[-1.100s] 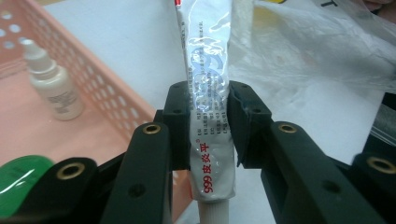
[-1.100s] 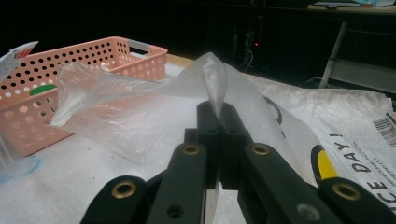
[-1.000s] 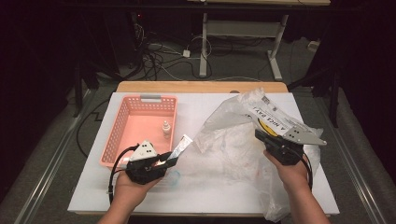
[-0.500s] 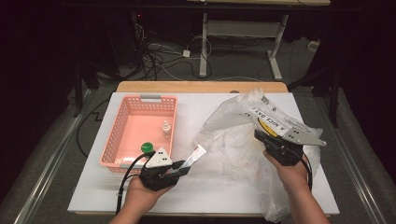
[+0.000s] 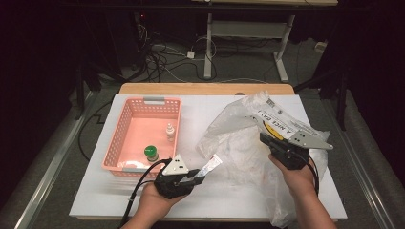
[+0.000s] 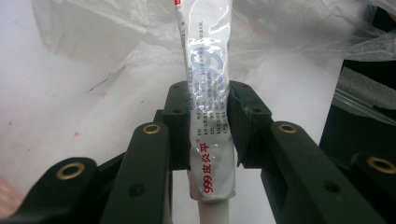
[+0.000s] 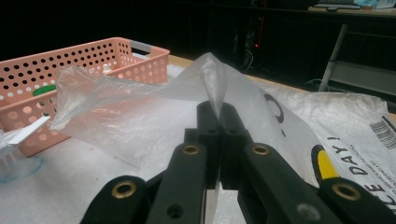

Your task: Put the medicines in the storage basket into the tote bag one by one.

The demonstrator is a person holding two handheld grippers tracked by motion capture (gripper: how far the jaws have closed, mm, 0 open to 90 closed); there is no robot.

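Note:
My left gripper [image 5: 198, 175] is at the front of the white table, shut on a white ointment tube [image 5: 210, 166] with red and blue print. The tube's flat end points toward the clear plastic bag [image 5: 234, 138]. In the left gripper view the jaws of my left gripper [image 6: 210, 116] press the tube [image 6: 208, 70] from both sides, and the bag [image 6: 116, 28] lies just beyond. My right gripper [image 5: 267, 140] is shut on a fold of the bag, holding it up. In the right gripper view the right gripper [image 7: 218, 112] pinches a peak of the bag [image 7: 140, 112].
A pink perforated basket [image 5: 138, 107] stands at the left and holds a green-capped bottle [image 5: 151, 152] and a small white bottle [image 5: 169, 132]. The basket [image 7: 93, 56] also appears in the right gripper view. Cables and desk legs lie on the floor past the table's far edge.
My left gripper has carried the tube to the right, closer to the bag, uncovering the green-capped bottle in the basket. The right gripper and the bag have stayed put.

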